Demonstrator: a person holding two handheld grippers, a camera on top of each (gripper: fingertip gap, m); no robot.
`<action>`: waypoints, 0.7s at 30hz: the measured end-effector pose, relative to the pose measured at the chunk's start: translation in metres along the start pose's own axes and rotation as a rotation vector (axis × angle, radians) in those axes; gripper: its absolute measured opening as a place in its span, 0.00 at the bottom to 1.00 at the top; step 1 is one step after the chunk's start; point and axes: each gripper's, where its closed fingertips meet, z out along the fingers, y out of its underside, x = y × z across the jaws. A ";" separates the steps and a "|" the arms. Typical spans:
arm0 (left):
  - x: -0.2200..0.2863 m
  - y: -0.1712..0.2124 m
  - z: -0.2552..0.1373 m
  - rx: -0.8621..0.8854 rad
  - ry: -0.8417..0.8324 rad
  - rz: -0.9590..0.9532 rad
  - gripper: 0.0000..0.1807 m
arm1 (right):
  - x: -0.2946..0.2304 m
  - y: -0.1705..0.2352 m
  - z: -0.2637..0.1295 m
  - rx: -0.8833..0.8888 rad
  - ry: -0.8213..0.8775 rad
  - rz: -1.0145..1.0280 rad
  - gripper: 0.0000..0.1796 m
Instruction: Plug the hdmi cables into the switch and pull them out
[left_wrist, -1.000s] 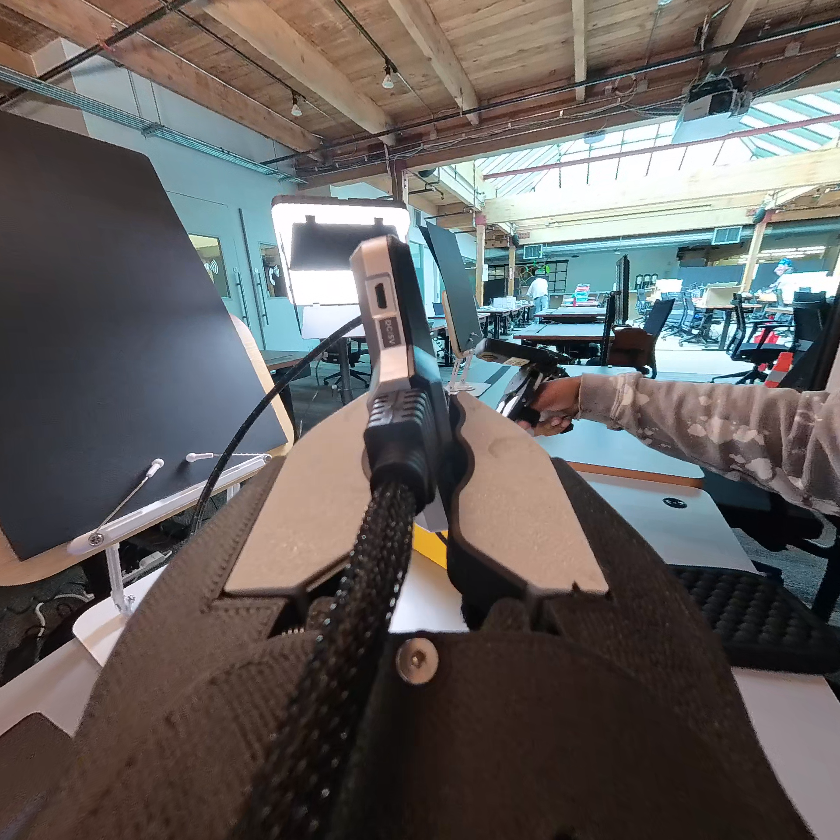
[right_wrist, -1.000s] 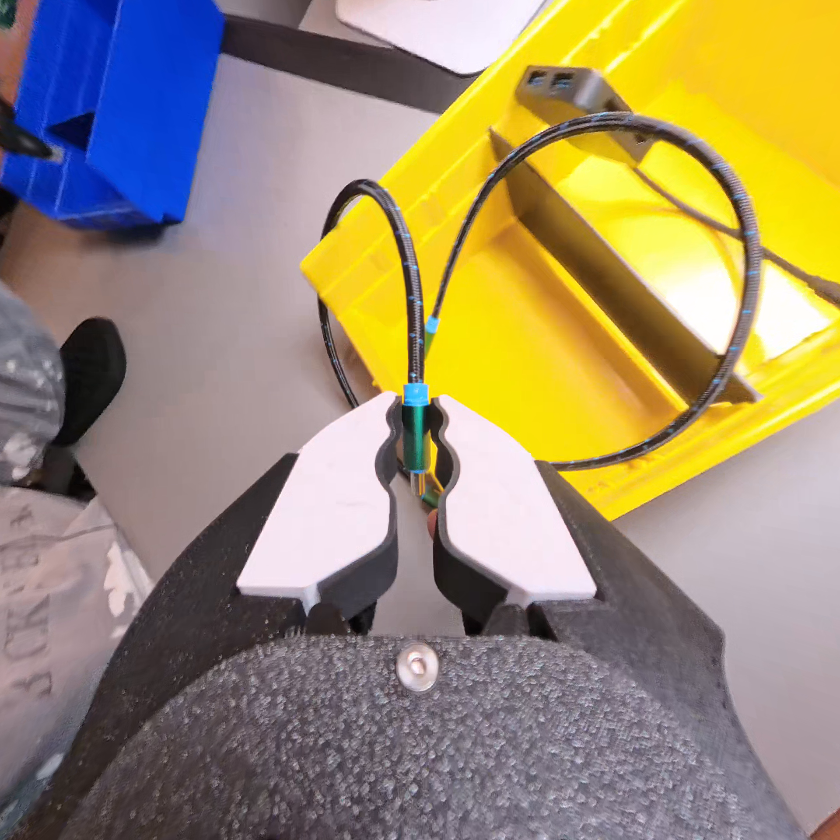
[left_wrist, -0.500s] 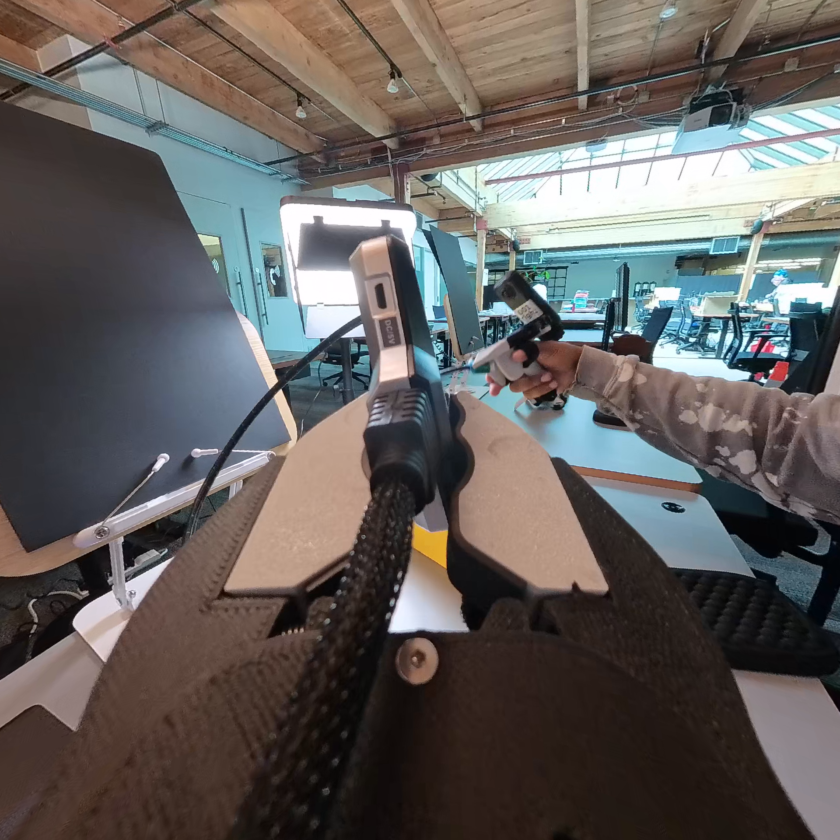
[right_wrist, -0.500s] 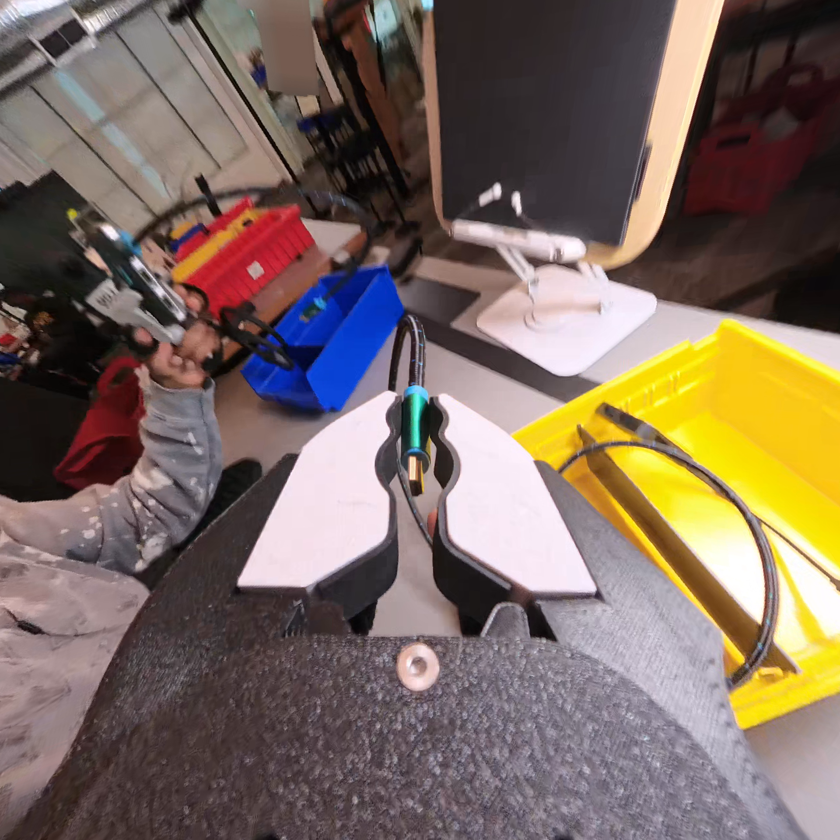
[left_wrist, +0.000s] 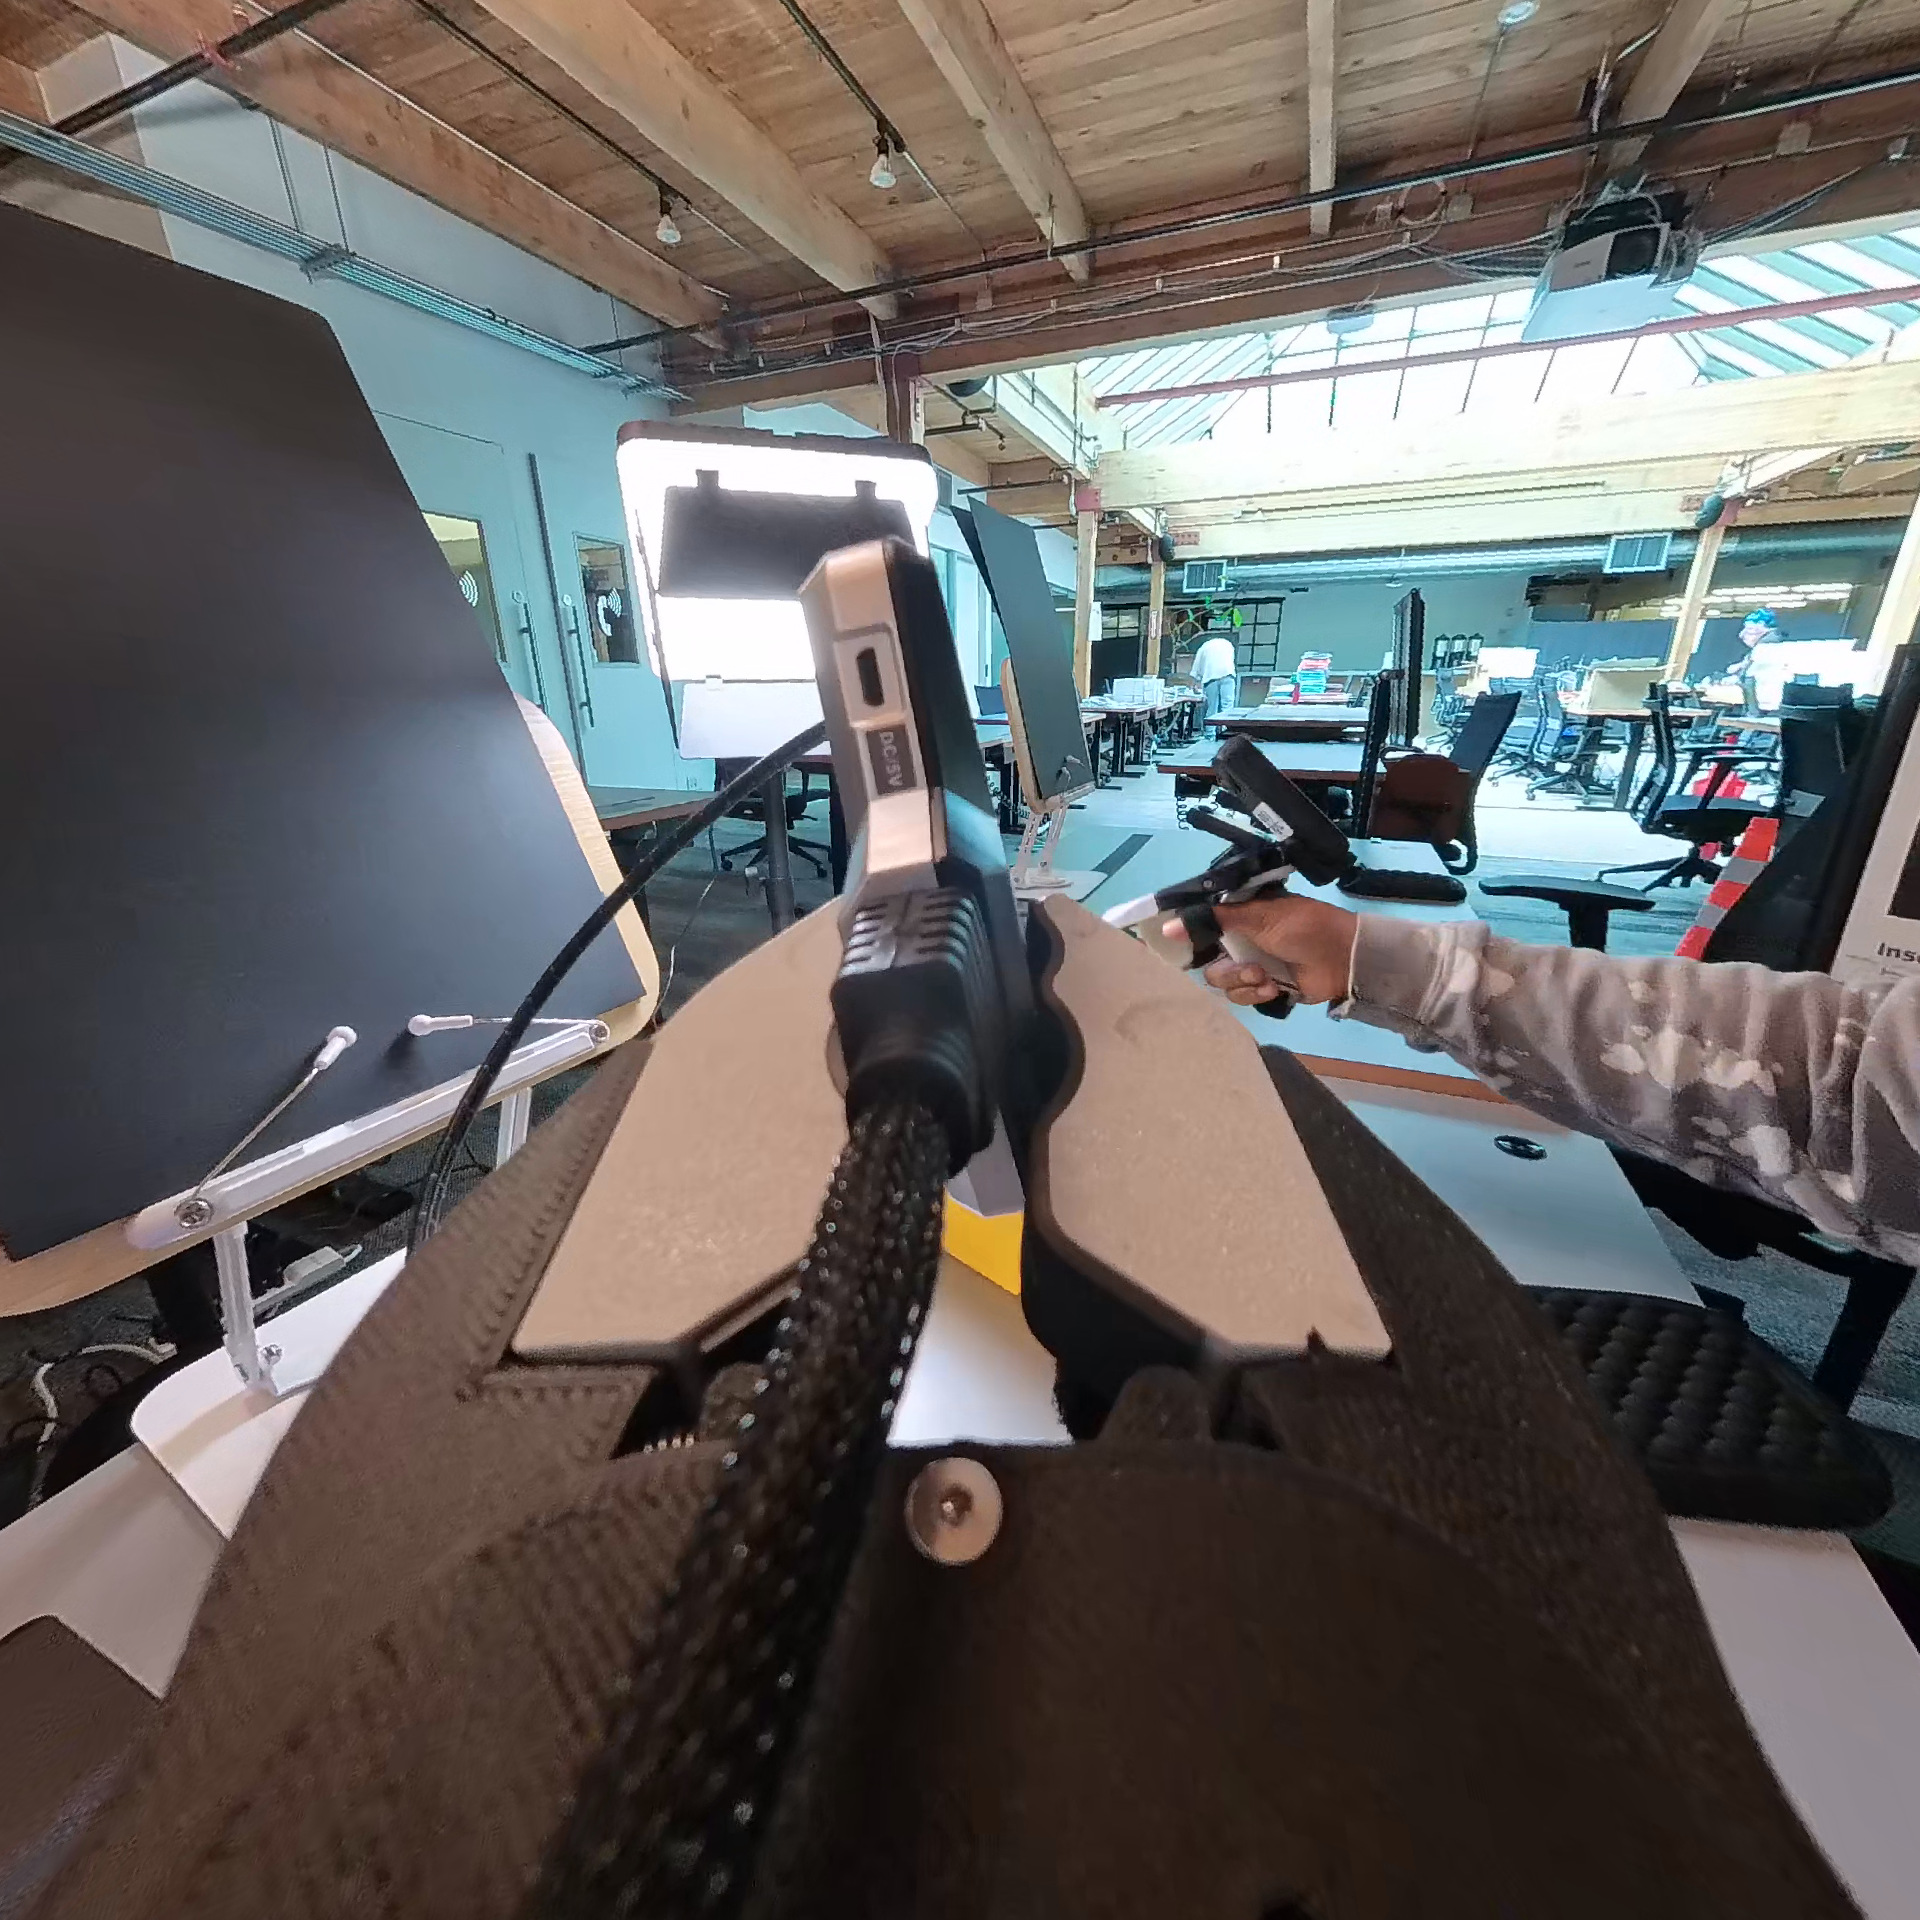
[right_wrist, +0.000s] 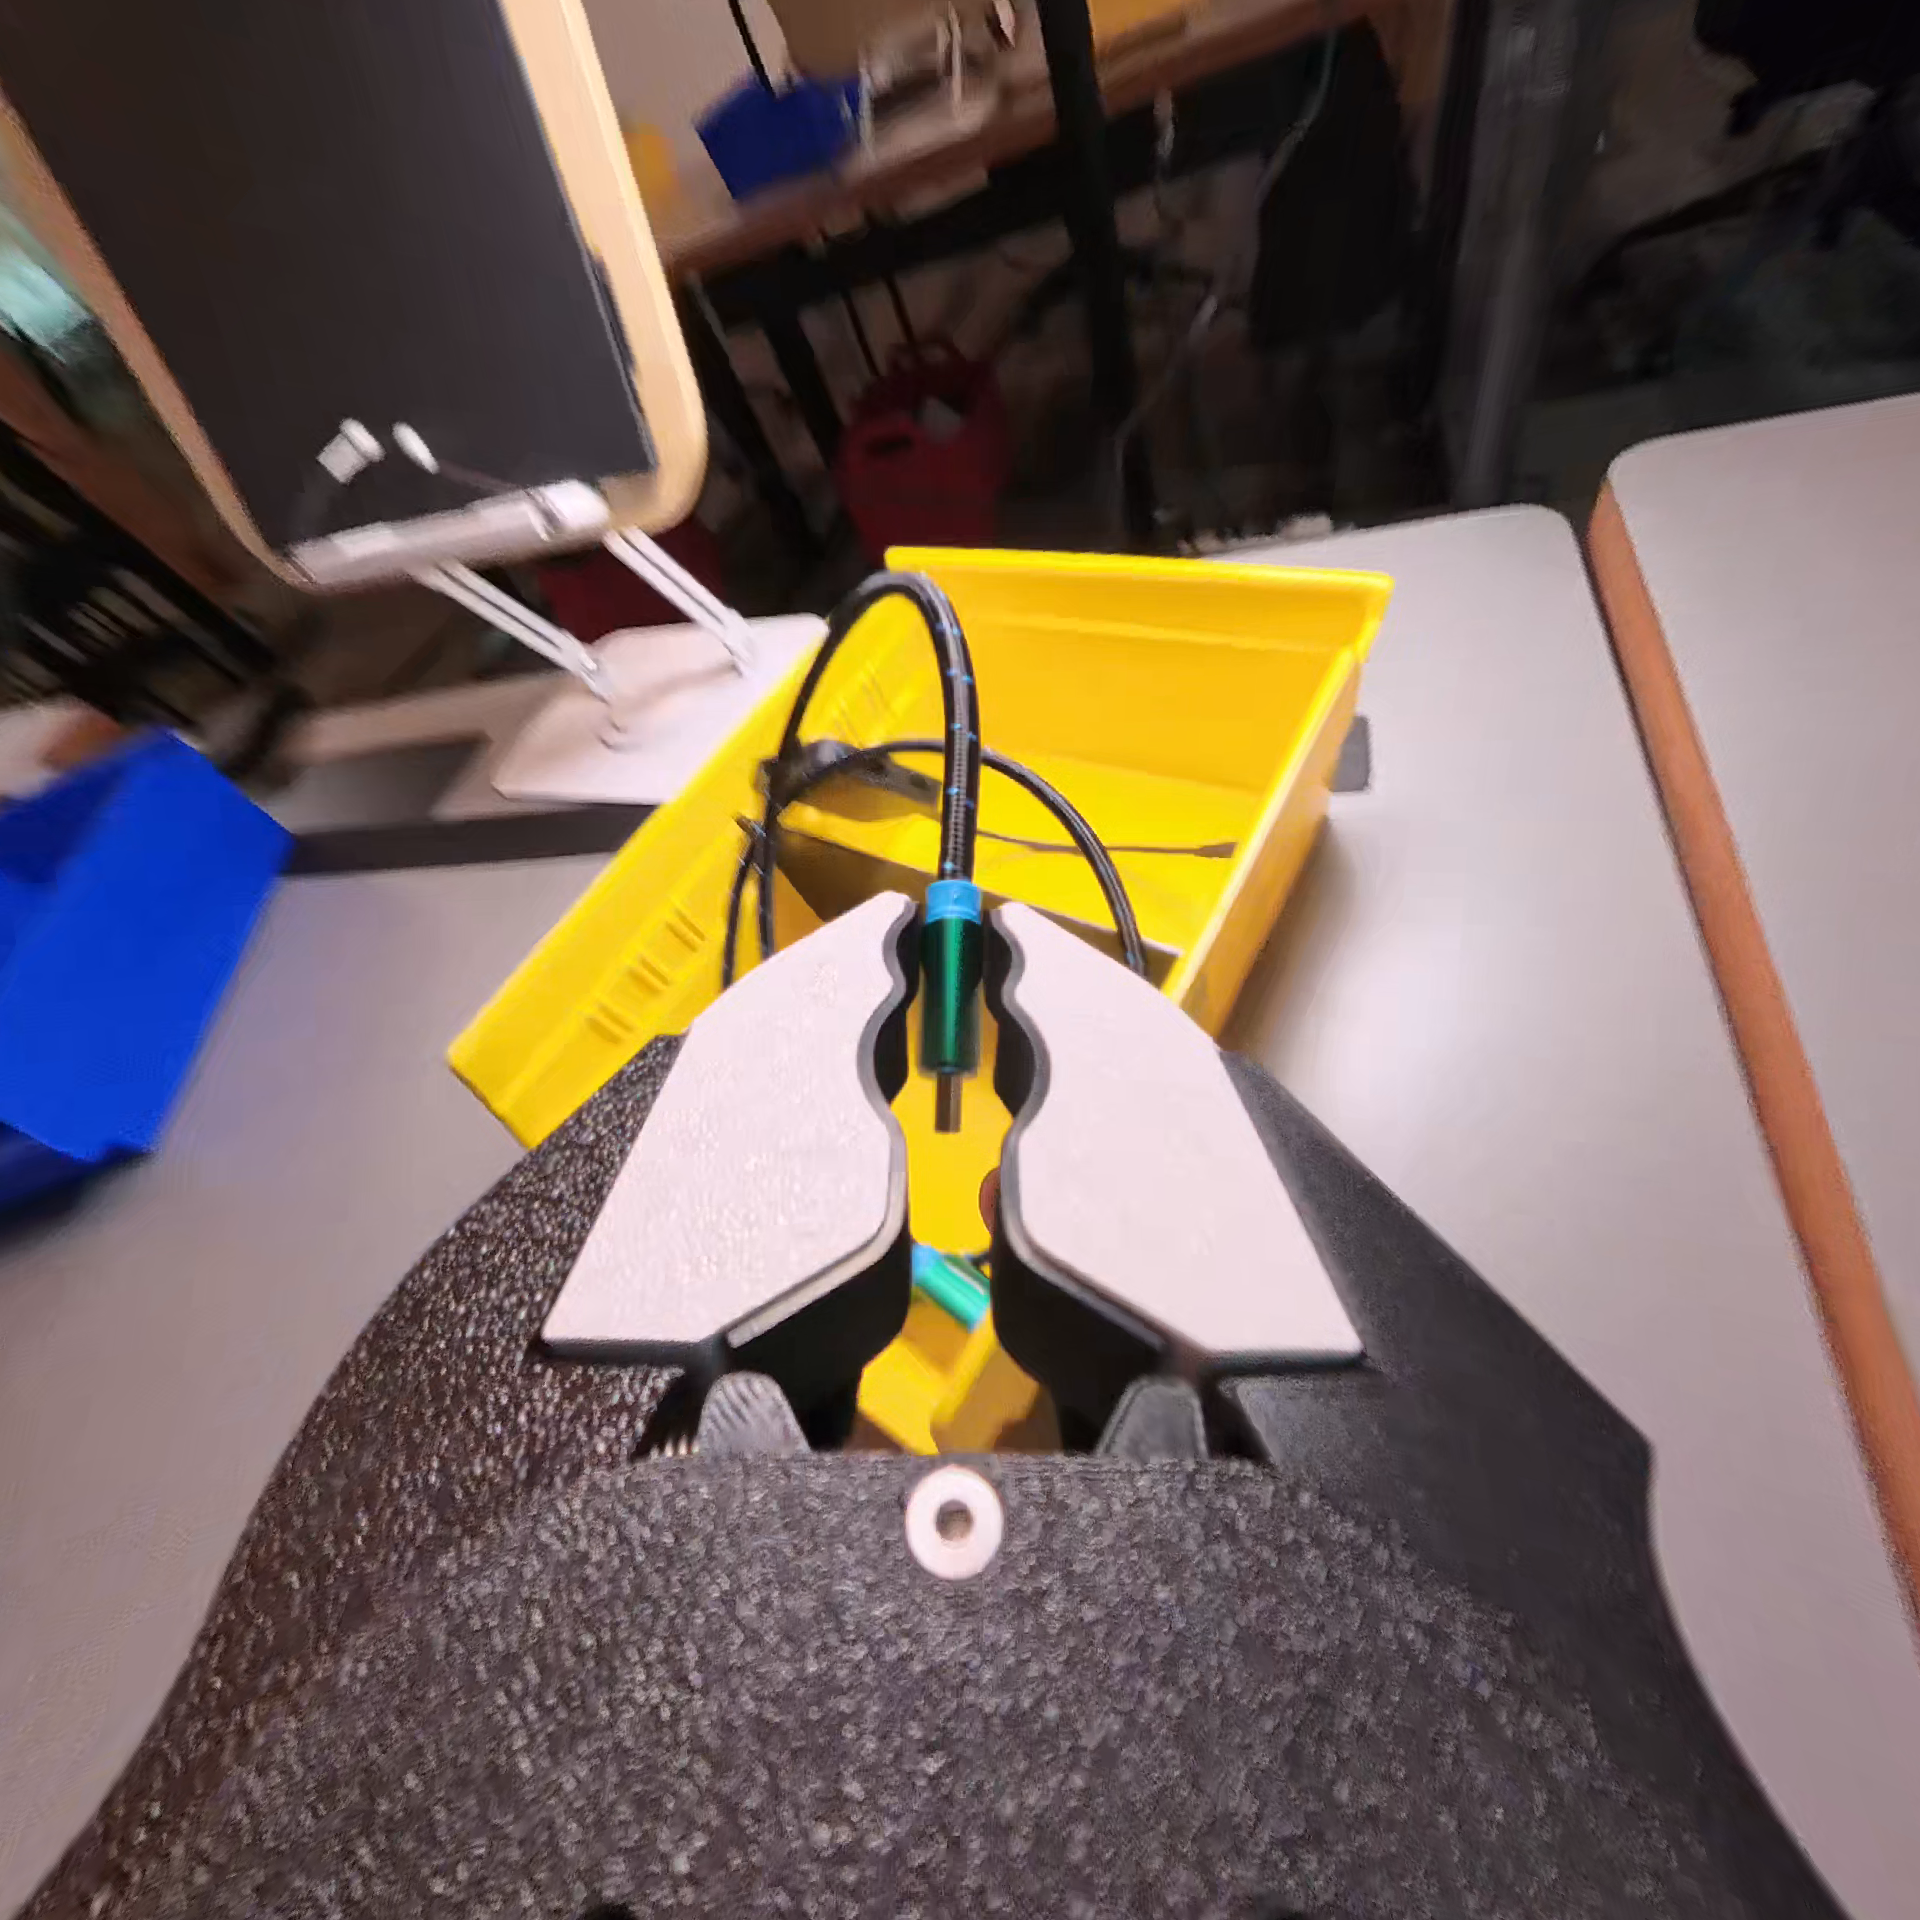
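Left tongs (left_wrist: 1023, 956) pinch the switch (left_wrist: 902, 727), held up off the desk, edge-on to the camera. One thick braided hdmi cable (left_wrist: 831, 1278) is already seated in its near end, and a thinner black lead (left_wrist: 582, 935) trails off toward the left. A small open port (left_wrist: 869, 670) shows on the silver edge face.

Right tongs (right_wrist: 951, 1013) pinch the green plug (right_wrist: 948, 997) of a braided cable (right_wrist: 956, 717), metal tip pointing back toward the camera, over the yellow bin (right_wrist: 1132, 665) on the desk (right_wrist: 1455, 935). The right gripper also shows farther off in the left view, well apart from the switch.

We judge the step in hand is bringing the plug to a free port. To do it well:
- turn the right wrist so the tip leads, not trails
- square the plug's flat side to the port slot before pushing
- keep the left grip firm and push along the port axis, no sideways load
- mind the cable loop snagging on the bin wall

Which port fits this plug we cannot tell.
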 end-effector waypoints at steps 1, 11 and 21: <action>0.000 0.001 0.001 -0.005 0.000 0.000 0.14 | 0.002 0.008 0.000 -0.061 0.052 -0.062 0.06; 0.003 0.011 0.008 -0.039 0.012 -0.002 0.14 | -0.013 0.073 0.012 -0.836 0.227 -0.682 0.07; 0.004 0.010 0.006 -0.049 0.006 0.013 0.14 | 0.003 0.089 0.050 -1.000 0.390 -0.836 0.18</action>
